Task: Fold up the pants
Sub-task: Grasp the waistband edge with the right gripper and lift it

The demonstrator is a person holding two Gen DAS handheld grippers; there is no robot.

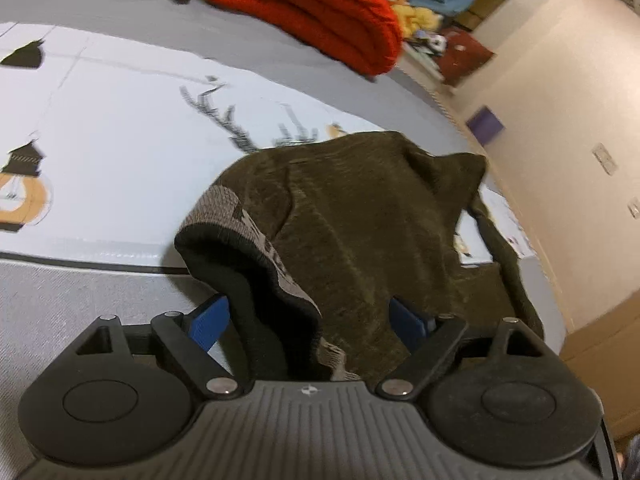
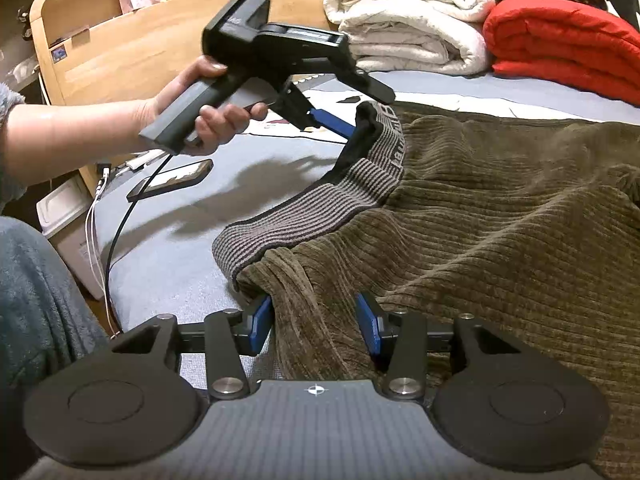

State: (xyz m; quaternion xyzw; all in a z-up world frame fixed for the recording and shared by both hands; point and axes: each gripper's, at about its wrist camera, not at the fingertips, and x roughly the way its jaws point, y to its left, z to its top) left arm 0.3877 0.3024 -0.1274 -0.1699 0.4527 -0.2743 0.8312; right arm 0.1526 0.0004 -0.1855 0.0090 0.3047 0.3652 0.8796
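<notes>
Olive corduroy pants point(image 2: 500, 208) with a grey ribbed waistband point(image 2: 304, 208) lie spread on the bed. My right gripper point(image 2: 314, 326) is shut on a bunched fold of the corduroy just below the waistband corner, blue pads on either side. A hand holds my left gripper higher up at the far end of the waistband; one of its blue fingers point(image 2: 332, 123) reaches the raised band. In the left wrist view the left gripper point(image 1: 308, 316) stands wide open. The waistband point(image 1: 240, 236) and pants point(image 1: 360, 220) drape between its pads, and the left pad is clear of the cloth.
A folded red blanket point(image 2: 560, 40) and a cream blanket point(image 2: 408, 24) lie at the back of the bed. A phone point(image 2: 172, 182) rests on the grey sheet, with cables point(image 2: 108, 240) hanging off the bed edge. A wooden headboard point(image 2: 132, 52) is behind it. A printed white mat point(image 1: 120, 120) lies under the pants.
</notes>
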